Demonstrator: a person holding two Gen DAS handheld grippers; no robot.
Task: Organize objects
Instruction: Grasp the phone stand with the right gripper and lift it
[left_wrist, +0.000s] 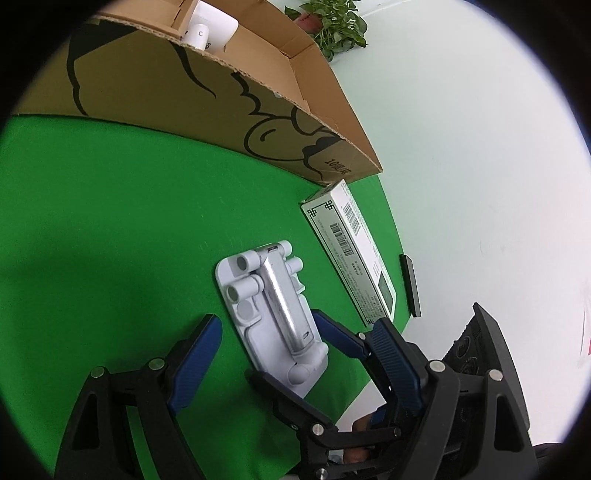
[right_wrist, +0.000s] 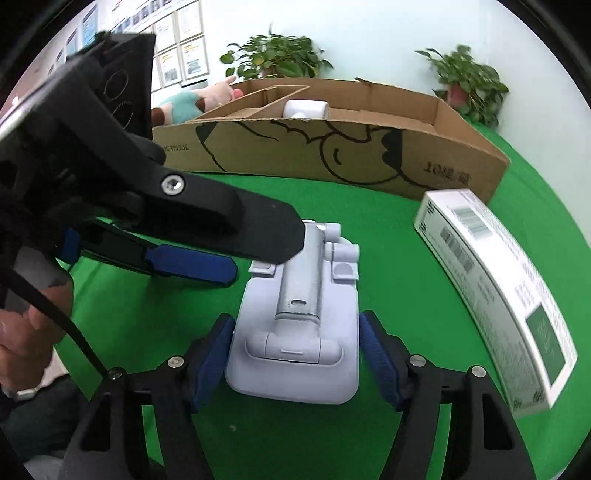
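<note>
The pale grey folded plastic phone stand with a silver metal arm (right_wrist: 299, 325) lies flat on the green felt-covered tabletop (right_wrist: 155, 321), in front of the long brown cardboard box with black cartoon line drawings (right_wrist: 332, 155). The step in hand looks like picking this stand up so it can go into the box.

The right gripper (right_wrist: 295, 350) straddles the near end of the stand. Its blue-padded fingers (right_wrist: 210, 354) are spread on either side of the base, very close to its edges; whether the pads already press on it cannot be told, though a thin gap seems to remain on the right side.

The left gripper (left_wrist: 291, 354) comes in from the side with its fingers wide apart and pinching nothing. In the right wrist view its black upper finger tip overlaps the far hinge end of the stand; contact cannot be confirmed.

A white rectangular carton with barcodes and a green panel (right_wrist: 495, 295) lies just beside the stand, near the box corner. A white device (right_wrist: 304, 109) already sits in one compartment of the box.

The next move likely calls for the right fingers to squeeze firmly on the base edges, then lift level and clear of the carton before carrying over the box wall.
</note>
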